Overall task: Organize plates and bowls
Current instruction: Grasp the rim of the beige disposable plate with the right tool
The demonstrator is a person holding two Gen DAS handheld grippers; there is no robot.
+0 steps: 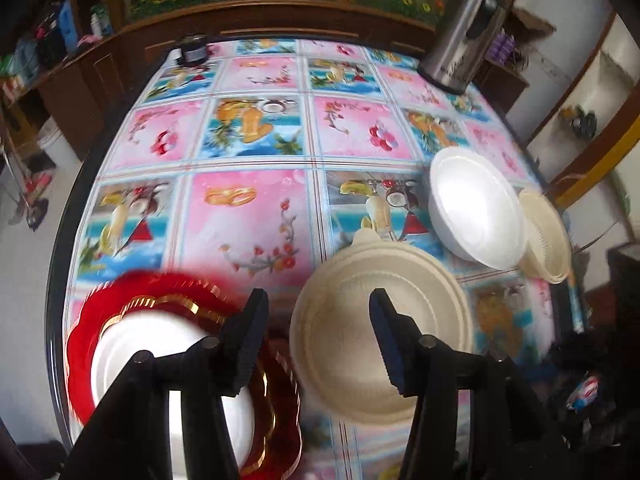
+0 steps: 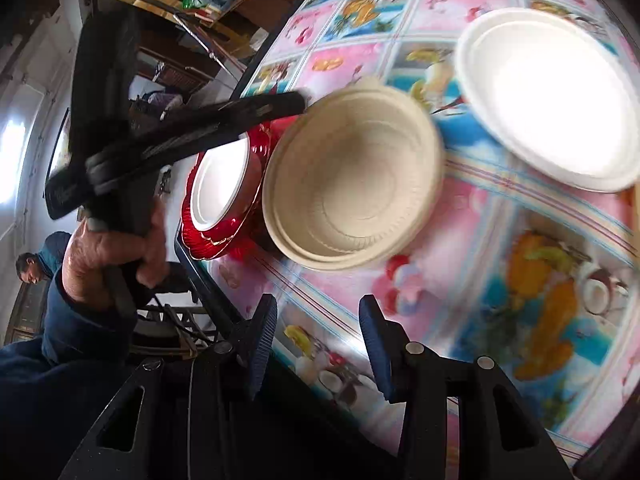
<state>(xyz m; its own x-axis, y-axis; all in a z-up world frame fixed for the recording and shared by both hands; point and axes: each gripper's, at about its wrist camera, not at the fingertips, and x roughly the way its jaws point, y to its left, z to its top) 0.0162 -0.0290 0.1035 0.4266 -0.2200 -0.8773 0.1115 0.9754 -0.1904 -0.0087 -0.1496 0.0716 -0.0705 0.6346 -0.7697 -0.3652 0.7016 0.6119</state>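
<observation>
Hovering wide open and empty, the left gripper (image 1: 318, 328) hangs above a beige bowl (image 1: 376, 320); red plates (image 1: 132, 292) at nine o'clock; the right gripper (image 2: 318, 340) likewise gapes empty.

- The left wrist view looks down and forward from close above the near edge of the worktop (image 1: 256, 152), facing a wooden cabinet (image 1: 280, 20) along the top of the frame. Its own black jaws fill the lower centre.
- The right wrist view sits low at the worktop's edge, tilted, looking across the patterned surface, with the room in the left of the frame.
- Both views share the cream bowl (image 1: 380, 320) (image 2: 352, 184), the red plate (image 1: 120, 304) (image 2: 224, 240) beside it, and the white bowl (image 1: 476, 208) (image 2: 552, 96).
- The right wrist view also sees the left gripper (image 2: 280, 104) from the side, at upper left.
</observation>
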